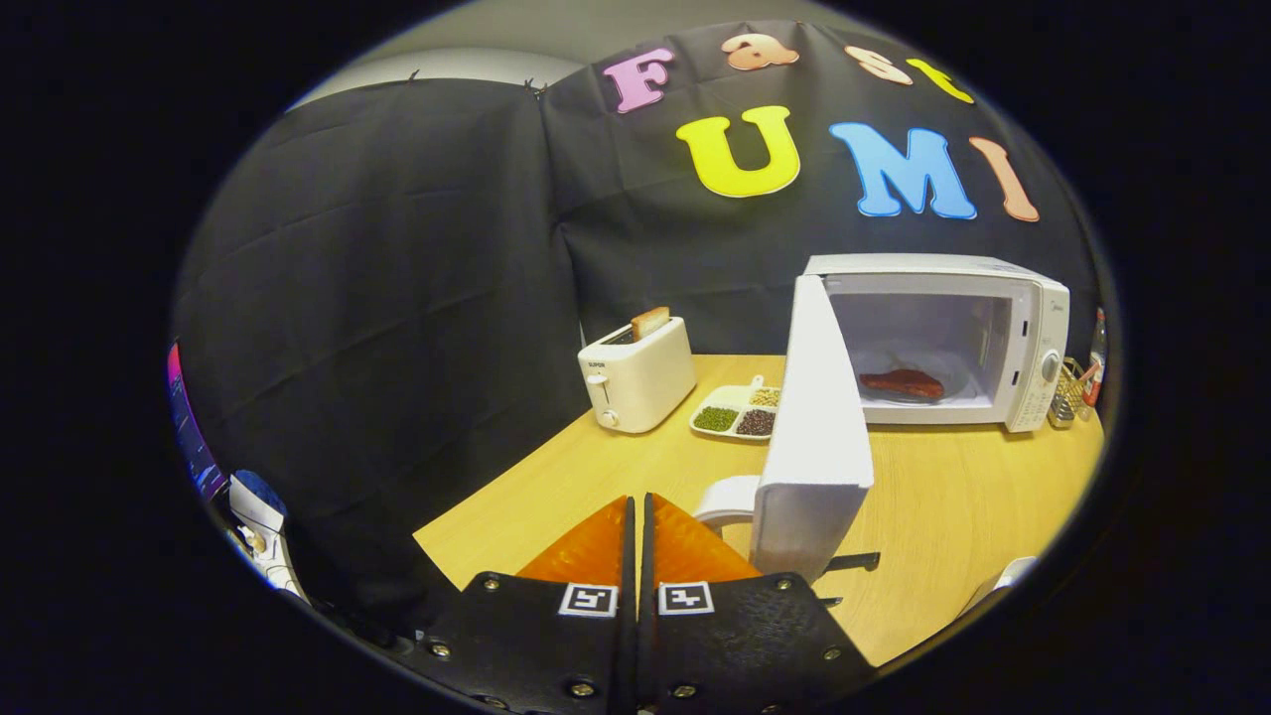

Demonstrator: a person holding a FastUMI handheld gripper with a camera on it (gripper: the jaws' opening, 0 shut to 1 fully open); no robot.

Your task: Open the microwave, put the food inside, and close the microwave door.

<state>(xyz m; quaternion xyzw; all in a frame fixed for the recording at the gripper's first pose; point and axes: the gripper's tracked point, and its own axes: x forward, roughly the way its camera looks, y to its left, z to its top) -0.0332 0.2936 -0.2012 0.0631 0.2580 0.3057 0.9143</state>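
Observation:
A white microwave stands on the wooden table at the far right, its door swung wide open toward me. Inside, a reddish piece of food lies on the glass turntable plate. My gripper is near the table's front corner, left of the door's outer edge and just short of its white handle. Its fingers are closed together with nothing between them.
A white toaster with a bread slice stands beyond the fingers at the back. A divided dish of beans lies between toaster and microwave. A small wire basket sits right of the microwave. Black cloth walls the booth.

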